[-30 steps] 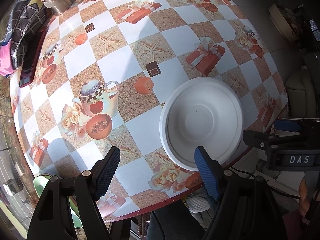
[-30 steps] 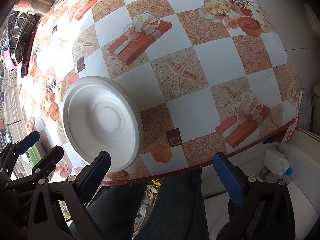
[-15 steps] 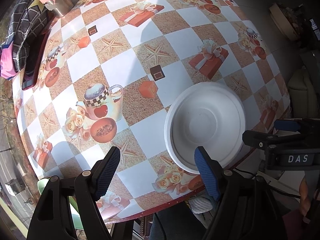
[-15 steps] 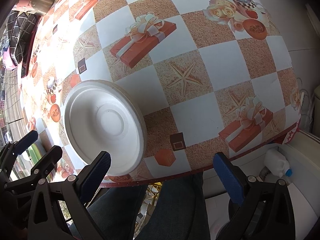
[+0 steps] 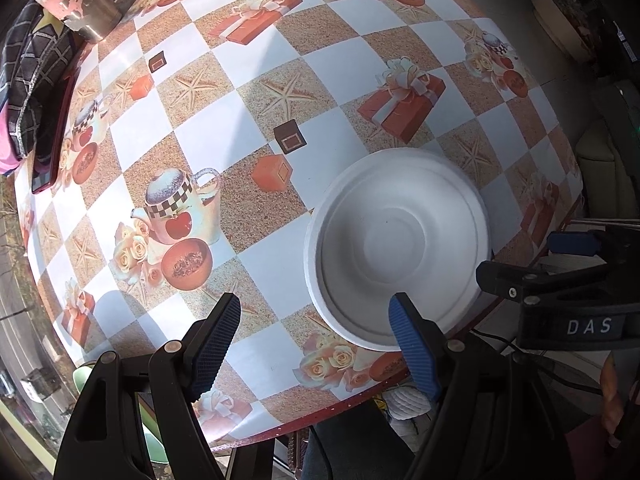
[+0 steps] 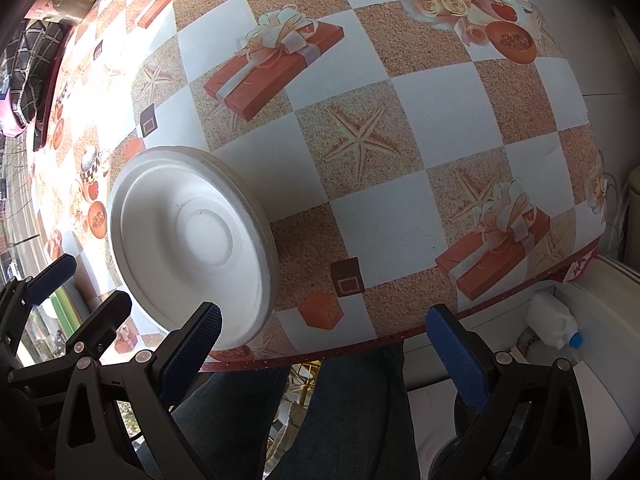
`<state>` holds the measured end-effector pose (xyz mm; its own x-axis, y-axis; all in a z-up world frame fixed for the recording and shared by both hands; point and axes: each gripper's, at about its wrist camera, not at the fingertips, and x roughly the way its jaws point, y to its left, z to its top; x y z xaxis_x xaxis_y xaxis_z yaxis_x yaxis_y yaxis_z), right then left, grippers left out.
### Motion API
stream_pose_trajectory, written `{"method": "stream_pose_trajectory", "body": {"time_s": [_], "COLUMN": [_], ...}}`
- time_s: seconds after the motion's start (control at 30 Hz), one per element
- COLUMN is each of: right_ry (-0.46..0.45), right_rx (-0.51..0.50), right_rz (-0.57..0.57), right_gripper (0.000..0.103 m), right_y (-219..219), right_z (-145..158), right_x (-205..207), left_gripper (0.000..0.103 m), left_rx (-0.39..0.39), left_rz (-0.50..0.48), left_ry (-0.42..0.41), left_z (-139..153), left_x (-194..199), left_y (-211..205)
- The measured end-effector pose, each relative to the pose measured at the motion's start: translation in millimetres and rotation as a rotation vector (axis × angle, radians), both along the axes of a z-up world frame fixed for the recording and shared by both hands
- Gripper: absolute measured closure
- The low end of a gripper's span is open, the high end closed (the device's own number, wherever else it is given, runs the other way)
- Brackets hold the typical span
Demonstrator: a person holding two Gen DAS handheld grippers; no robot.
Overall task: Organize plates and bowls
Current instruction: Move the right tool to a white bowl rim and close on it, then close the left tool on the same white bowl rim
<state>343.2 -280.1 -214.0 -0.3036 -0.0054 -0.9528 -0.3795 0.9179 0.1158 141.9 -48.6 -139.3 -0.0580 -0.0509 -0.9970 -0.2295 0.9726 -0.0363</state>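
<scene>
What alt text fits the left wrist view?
A round white foam plate lies near the front edge of a table under a checkered tablecloth printed with gift boxes and starfish. The open left gripper hovers before it, empty, its right blue finger pad overlapping the plate's rim in view. The right gripper shows at right.

The only text that can be read is "DAS", in pale capital letters on a dark label (image 5: 589,326) on the black body of the right hand-held gripper (image 5: 560,280), at 4 o'clock in the left wrist view. The right wrist view shows no readable text.
</scene>
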Motion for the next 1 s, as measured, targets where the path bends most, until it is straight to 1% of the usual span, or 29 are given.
{"method": "stream_pose_trajectory", "body": {"time_s": [0.37, 0.57, 0.7, 0.83, 0.9, 1.0], "right_ry": [0.029, 0.002, -0.024, -0.014, -0.029, -0.040], "right_rx": [-0.014, 0.000, -0.007, -0.015, -0.030, -0.036], "right_rz": [0.009, 0.020, 0.047, 0.086, 0.115, 0.154], "right_gripper": [0.000, 0.000, 0.000, 0.000, 0.000, 0.000], "right_y": [0, 10, 23, 36, 42, 46], "right_z": [-15, -19, -26, -38, -42, -48], "right_x": [-6, 4, 9, 13, 14, 11], "left_gripper": [0.023, 0.023, 0.023, 0.023, 0.023, 0.023], "left_rx": [-0.005, 0.013, 0.032, 0.041, 0.036, 0.013], "left_rz": [0.042, 0.093, 0.120, 0.140, 0.160, 0.199], "left_ry": [0.055, 0.057, 0.063, 0.076, 0.088, 0.072], "left_z": [-29, -43, -58, -73, -83, -88], "left_x": [-2, -1, -4, -8, -9, -7], "left_y": [-4, -9, -18, -21, -23, -20]}}
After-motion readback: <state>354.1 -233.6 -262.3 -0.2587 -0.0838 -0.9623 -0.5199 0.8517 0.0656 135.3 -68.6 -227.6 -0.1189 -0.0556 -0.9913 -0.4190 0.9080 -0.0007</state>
